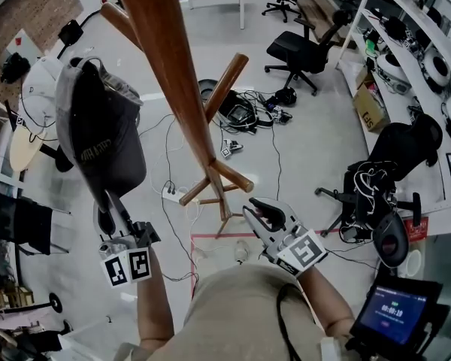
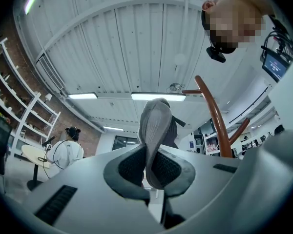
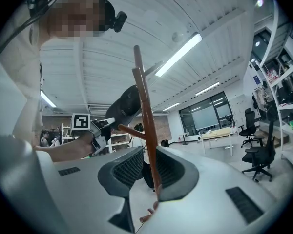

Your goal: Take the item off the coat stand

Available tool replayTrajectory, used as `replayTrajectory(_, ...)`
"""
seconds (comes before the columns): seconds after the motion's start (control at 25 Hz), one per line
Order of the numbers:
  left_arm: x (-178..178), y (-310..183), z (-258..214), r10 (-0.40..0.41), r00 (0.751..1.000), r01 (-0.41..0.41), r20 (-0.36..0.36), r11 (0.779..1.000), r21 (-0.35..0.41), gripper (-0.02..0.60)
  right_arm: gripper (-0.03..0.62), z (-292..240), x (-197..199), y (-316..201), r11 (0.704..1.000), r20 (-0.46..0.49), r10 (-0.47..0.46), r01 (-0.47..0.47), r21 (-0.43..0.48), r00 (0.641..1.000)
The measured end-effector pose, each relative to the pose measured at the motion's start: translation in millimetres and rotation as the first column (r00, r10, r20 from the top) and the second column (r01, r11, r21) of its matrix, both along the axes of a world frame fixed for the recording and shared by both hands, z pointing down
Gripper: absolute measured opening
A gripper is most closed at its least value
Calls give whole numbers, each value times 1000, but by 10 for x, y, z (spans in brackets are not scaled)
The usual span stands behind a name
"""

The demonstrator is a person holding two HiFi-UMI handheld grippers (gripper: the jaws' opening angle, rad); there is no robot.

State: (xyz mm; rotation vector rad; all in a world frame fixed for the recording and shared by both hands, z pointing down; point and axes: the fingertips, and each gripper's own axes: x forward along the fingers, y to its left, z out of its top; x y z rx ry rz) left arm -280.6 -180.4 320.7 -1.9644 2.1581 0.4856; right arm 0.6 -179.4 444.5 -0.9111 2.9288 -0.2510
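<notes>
A dark cap (image 1: 101, 138) hangs from its brim, which is pinched in my left gripper (image 1: 109, 201), left of the wooden coat stand (image 1: 173, 81). It touches none of the pegs. In the left gripper view the grey brim (image 2: 156, 130) stands up between the shut jaws of my left gripper (image 2: 149, 167), with the coat stand (image 2: 215, 116) apart at the right. My right gripper (image 1: 257, 215) is open beside the stand's lower pegs. In the right gripper view the pole (image 3: 146, 126) shows through the gap of my right gripper (image 3: 149, 167), untouched by the pads, with the cap (image 3: 124, 108) beyond.
Black office chairs (image 1: 304, 51) stand behind the stand, and another (image 1: 372, 186) at the right by white shelves (image 1: 428, 59). Cables and a power strip (image 1: 173, 194) lie on the floor. A person in white (image 1: 37, 89) sits at the left. A small screen (image 1: 395, 314) is at the lower right.
</notes>
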Motion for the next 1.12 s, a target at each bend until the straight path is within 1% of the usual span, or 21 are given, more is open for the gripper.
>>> replayTrajectory(0.24,-34,66,67,3,1000,-3,4,1000,-25,32,71,-7,-95,20,1000,25,-13,14,-15,1000)
replayTrajectory(0.48,54,18,167,38,999,-38,-1,999,-21,32,71,1,-42,-14,1000,13,3,-3,-18,1000)
replayTrajectory(0.8,103,43,275,52,999,-53,-10,998,-36,32,71,56,-45,-27,1000,4,3,-3,-31,1000)
replayTrajectory(1.12,167,118,443,60,998,-61,-22,997,-52,32,71,22,-13,-18,1000,49,-7,8,-19,999)
